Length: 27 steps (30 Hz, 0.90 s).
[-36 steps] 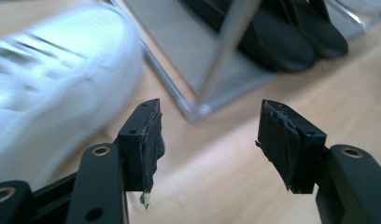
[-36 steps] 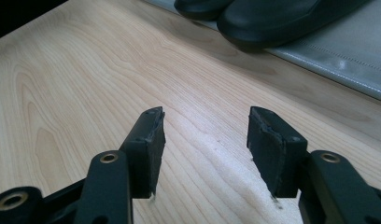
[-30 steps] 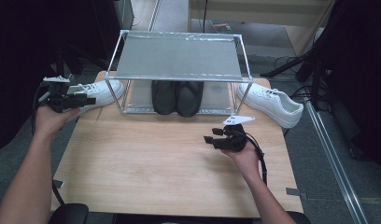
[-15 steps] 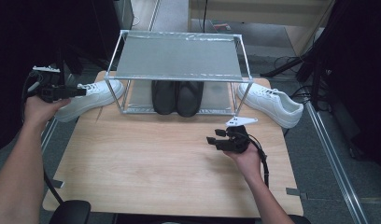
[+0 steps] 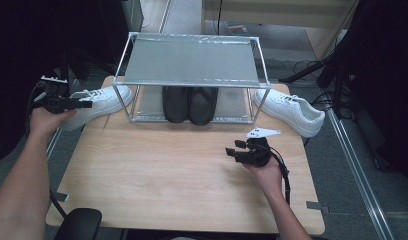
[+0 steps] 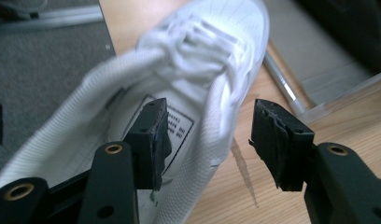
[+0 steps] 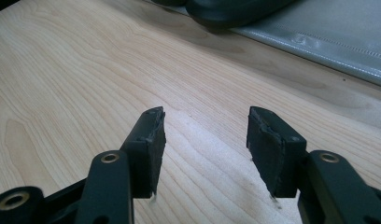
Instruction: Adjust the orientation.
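At the left edge of the high view the left gripper (image 5: 84, 104) is held level at the heel end of a white sneaker (image 5: 94, 103) that lies on the near-left corner of the desk (image 5: 157, 180), its toe against the front-left leg of the metal rack (image 5: 192, 62). In the left gripper view the same white sneaker (image 6: 179, 93) fills the upper middle of the frame; one jaw stands inside the shoe's opening over the insole label and the other outside its side wall. The jaws have just been closing, yet a gap shows on the outer side, so the gripper reads as open with the wall between; the blur makes contact on the inner side hard to judge. The right gripper (image 5: 234, 150) sits lower right of centre over bare wood, jaws apart and holding nothing. A pair of black shoes (image 5: 189, 104) stands under the rack, and a second white sneaker (image 5: 290, 111) lies at the upper right beside it.
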Each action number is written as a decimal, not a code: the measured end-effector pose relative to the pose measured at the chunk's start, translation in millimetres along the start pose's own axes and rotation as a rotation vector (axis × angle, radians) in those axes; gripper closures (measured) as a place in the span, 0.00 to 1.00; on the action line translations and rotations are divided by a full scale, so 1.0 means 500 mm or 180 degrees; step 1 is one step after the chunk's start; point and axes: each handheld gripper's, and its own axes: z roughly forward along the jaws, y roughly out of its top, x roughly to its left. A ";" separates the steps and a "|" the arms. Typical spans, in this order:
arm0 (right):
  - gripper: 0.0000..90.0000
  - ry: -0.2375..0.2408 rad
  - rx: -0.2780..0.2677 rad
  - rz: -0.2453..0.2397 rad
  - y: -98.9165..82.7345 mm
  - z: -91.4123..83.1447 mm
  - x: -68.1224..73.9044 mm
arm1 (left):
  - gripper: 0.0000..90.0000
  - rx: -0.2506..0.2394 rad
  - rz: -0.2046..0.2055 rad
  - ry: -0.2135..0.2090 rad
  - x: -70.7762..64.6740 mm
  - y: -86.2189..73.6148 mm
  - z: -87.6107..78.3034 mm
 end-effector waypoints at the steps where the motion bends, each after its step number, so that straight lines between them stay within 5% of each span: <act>1: 0.53 0.0000 -0.0002 -0.0005 -0.001 0.000 0.000 | 0.54 0.0032 -0.0002 -0.0010 -0.001 -0.002 0.008; 9: 0.53 -0.0014 -0.0010 0.0010 -0.003 0.000 -0.004 | 0.63 0.0080 0.0067 0.0056 -0.020 0.004 0.025; 14: 0.53 -0.0009 -0.0052 0.0075 0.001 0.001 -0.007 | 0.74 0.0152 -0.0033 0.0115 -0.023 0.006 0.026; 23: 0.53 -0.0008 -0.0048 0.0066 0.001 0.002 -0.007 | 0.90 0.0279 -0.0006 0.0003 -0.037 0.006 0.023; 27: 0.53 0.0002 -0.0045 0.0087 0.001 0.001 -0.007 | 0.91 0.0285 -0.0004 0.0073 -0.050 0.009 0.026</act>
